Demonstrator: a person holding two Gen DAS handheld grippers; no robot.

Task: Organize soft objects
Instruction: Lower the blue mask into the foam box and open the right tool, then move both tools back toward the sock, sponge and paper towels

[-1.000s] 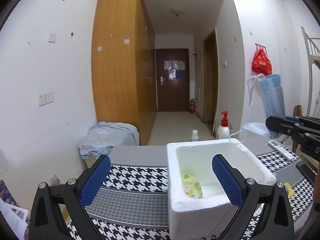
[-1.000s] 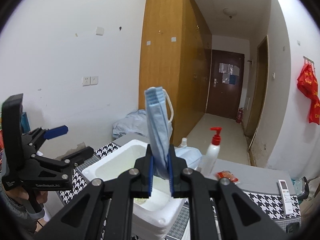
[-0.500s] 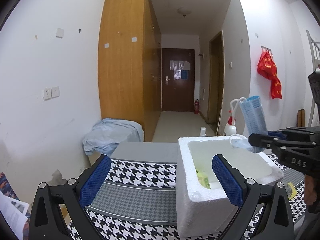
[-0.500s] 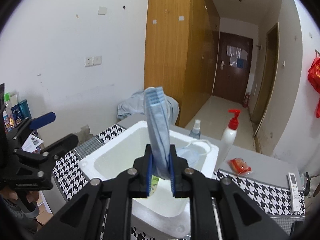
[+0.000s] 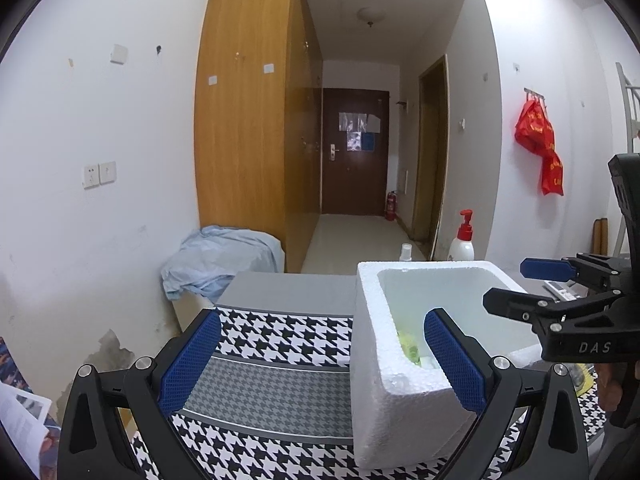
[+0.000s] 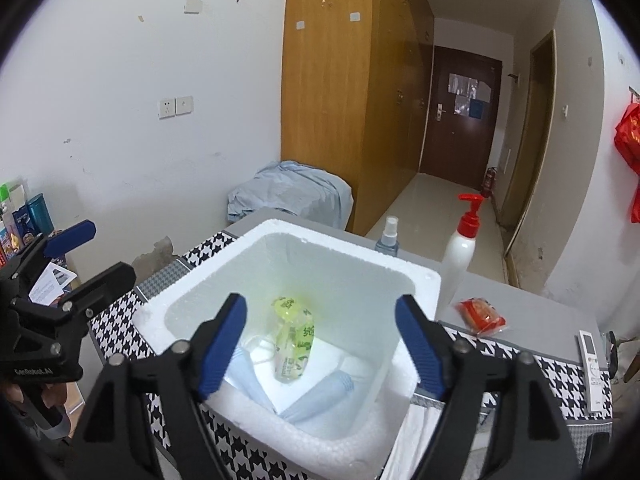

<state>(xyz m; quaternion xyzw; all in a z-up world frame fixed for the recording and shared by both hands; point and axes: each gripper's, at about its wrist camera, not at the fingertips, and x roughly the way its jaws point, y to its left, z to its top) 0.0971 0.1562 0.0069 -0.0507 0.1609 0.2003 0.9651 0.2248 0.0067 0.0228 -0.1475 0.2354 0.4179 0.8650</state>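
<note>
1. Now the right gripper [image 6: 320, 344] hangs over the white foam box [image 6: 420, 276], and its blue pads stand wide apart. Its jaws have just been opening, and nothing is between them.
2. Down in the box lie the blue face masks [image 6: 320, 396]. One is by the left wall and one is near the front.
3. Between the masks lies a clear bag with green writing [image 6: 294, 340], flat on the box floor.
4. Off to the side, the left gripper [image 5: 320, 360] is also wide open and holds nothing. Its right pad is in front of the box, and its left pad is over the black and white checked cloth [image 5: 280, 344].
5. Behind the box stands a white pump bottle with a red top [image 6: 464, 244], and a small spray bottle [image 6: 388, 236] is near it.
6. A red snack packet [image 6: 482, 316] lies on the grey table [image 6: 540, 304] to the right of the box, and a white remote [image 6: 594, 368] lies farther right.
</note>
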